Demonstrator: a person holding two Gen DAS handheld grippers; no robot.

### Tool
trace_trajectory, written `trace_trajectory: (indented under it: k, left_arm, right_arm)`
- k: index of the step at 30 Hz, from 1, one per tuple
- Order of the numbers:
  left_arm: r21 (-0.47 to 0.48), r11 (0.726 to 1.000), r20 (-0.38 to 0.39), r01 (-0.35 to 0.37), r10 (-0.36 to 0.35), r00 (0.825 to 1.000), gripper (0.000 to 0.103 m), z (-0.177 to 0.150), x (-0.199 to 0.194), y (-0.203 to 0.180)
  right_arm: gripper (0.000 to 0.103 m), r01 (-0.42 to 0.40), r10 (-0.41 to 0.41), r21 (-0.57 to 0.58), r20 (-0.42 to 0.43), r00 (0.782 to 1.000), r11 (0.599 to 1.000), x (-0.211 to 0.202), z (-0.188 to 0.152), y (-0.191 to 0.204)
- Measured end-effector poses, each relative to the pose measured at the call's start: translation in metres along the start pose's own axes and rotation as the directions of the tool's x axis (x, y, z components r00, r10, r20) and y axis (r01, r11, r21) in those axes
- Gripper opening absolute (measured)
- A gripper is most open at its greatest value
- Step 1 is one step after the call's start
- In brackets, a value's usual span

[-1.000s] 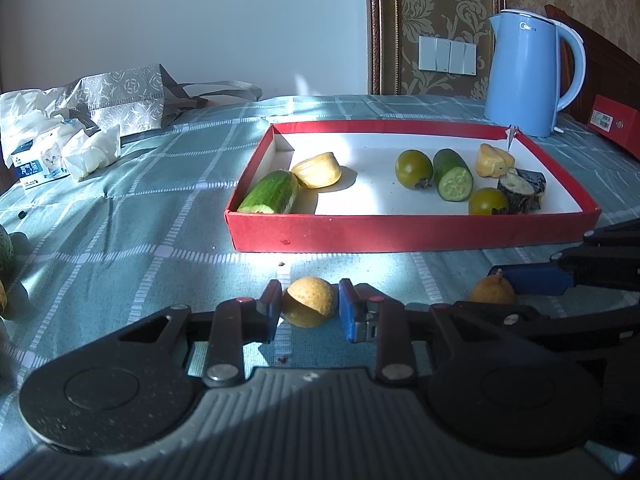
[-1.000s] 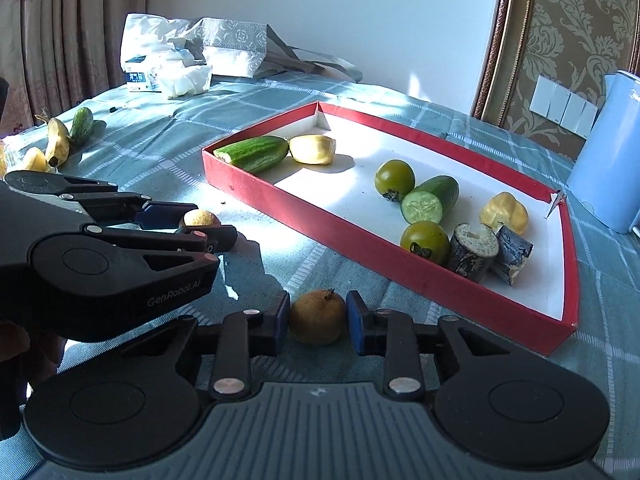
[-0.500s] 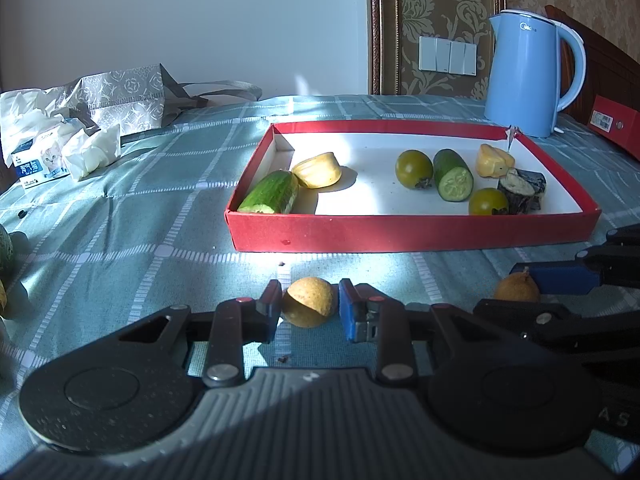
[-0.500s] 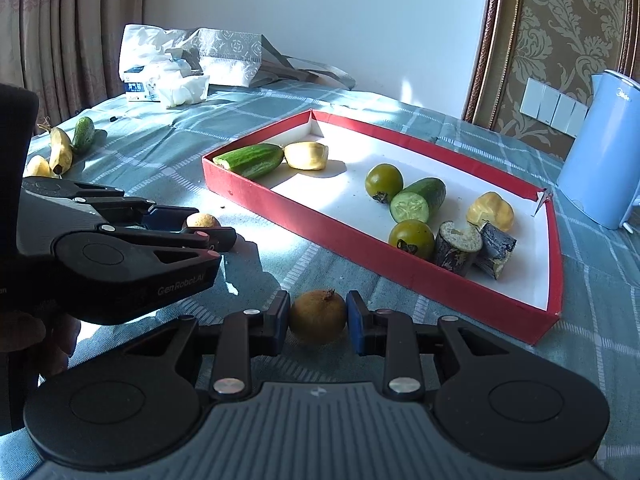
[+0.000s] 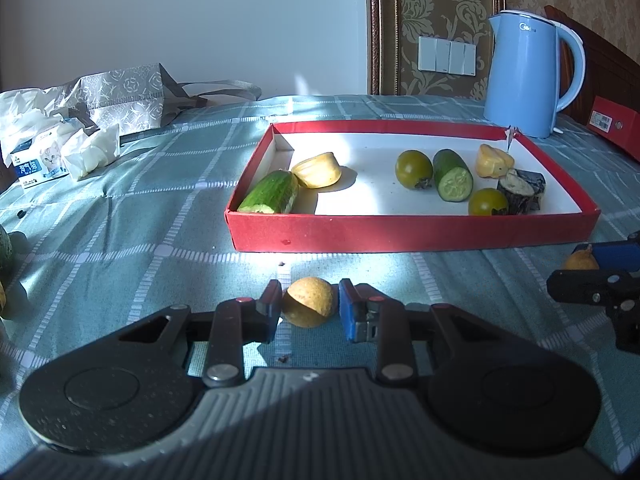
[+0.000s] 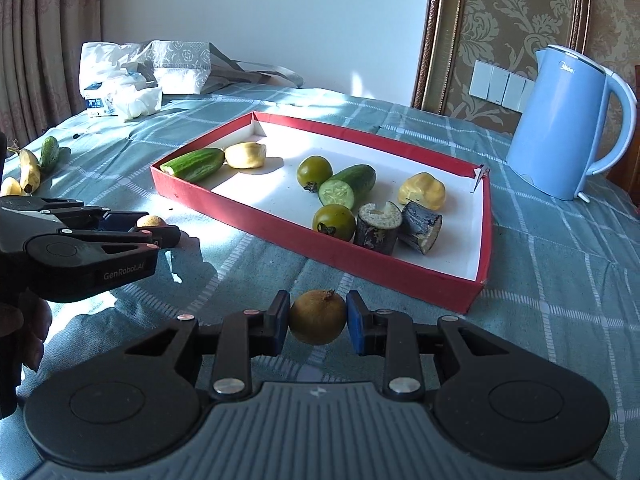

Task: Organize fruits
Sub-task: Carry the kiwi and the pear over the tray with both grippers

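The left claw [image 5: 309,307] is pinched on a small round yellow fruit [image 5: 309,306], one pad on each side. It sits low over the bench [image 5: 120,240], which wears a green checked cloth, just in front of the red box [image 5: 400,232].

The right claw [image 6: 317,317] squeezes a brown fruit [image 6: 317,317] with a little stalk on top. In its own view the fruit hangs near the box's front corner, with the cloth below it. From the left view this claw shows only at the right edge, with its fruit peeking out behind a blue pad.

The box has a white floor and low red walls. At its left end lie a cucumber half [image 6: 196,163] and a pale yellow piece [image 6: 245,155], touching. Further along are two green tomatoes — one [image 6: 314,172] behind, one [image 6: 334,218] near the front wall — with a cucumber chunk [image 6: 347,186] between them, its cut face turned to the front. Beside the front tomato stand two dark stumps [image 6: 398,226] with pale cut ends, close together. Behind them rests another yellow piece [image 6: 422,191].

A blue kettle [image 6: 568,120] stands past the far right corner of the box. At the far left edge of the bench lie small bananas [image 6: 29,170] and a little cucumber [image 6: 49,153]. At the back are a crumpled bag [image 6: 182,66] and white tissues [image 6: 136,102].
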State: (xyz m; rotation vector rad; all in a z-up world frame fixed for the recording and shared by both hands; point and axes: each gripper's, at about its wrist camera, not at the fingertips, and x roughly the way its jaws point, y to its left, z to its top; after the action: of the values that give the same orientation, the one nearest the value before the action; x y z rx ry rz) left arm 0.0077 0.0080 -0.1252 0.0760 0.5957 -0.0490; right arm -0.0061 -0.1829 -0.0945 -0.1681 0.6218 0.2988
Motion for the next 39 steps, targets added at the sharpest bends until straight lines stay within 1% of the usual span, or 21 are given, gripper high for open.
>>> trace_trajectory:
  k: [10,16,19,23,27,30,32,35,37,39]
  left_arm:
    - [-0.002,1.000,-0.005,-0.004,0.004,1.000,0.028,0.001,0.000,-0.002]
    - [-0.017,1.000,-0.032,0.009,-0.009,0.999,0.027,0.005,-0.001,0.000]
    - [-0.013,1.000,-0.026,0.011,-0.012,1.000,0.027,0.010,-0.006,0.000]
    - [-0.015,1.000,-0.002,0.023,-0.023,1.000,0.027,0.026,-0.016,0.000]
    - [-0.018,0.999,0.052,0.048,-0.047,0.998,0.027,0.058,-0.021,-0.003]
    - [0.001,0.998,0.074,0.057,-0.057,0.996,0.027,0.081,-0.012,-0.011]
    - [0.024,0.998,0.075,0.056,-0.058,0.996,0.027,0.091,-0.001,-0.017]
    - [0.052,0.997,0.049,0.063,-0.065,0.997,0.027,0.099,0.020,-0.027]
    - [0.067,0.996,0.031,0.050,-0.052,0.998,0.027,0.099,0.034,-0.032]
    - [0.050,0.997,-0.014,0.056,-0.056,0.998,0.027,0.096,0.049,-0.034]
  right_arm:
    - [0.030,0.023,-0.023,0.021,0.007,1.000,1.000,-0.004,0.002,-0.011]
    - [0.030,0.024,-0.025,0.029,0.023,0.999,0.999,-0.007,0.007,-0.016]
    - [0.030,0.028,-0.029,0.041,0.035,0.999,0.999,-0.007,0.011,-0.022]
    - [0.030,0.033,-0.037,0.066,0.052,0.998,0.997,-0.006,0.017,-0.033]
    - [0.030,0.041,-0.046,0.080,0.061,0.997,0.996,-0.003,0.023,-0.045]
    - [0.030,0.054,-0.059,0.084,0.055,0.997,0.995,0.003,0.026,-0.054]
    - [0.030,0.053,-0.059,0.107,0.051,0.997,0.993,0.004,0.027,-0.061]
    - [0.030,0.054,-0.060,0.108,0.051,0.997,0.993,0.004,0.027,-0.067]
    - [0.030,0.053,-0.059,0.106,0.047,0.997,0.993,0.004,0.026,-0.070]
    - [0.030,0.051,-0.056,0.111,0.042,0.998,0.993,0.005,0.024,-0.074]
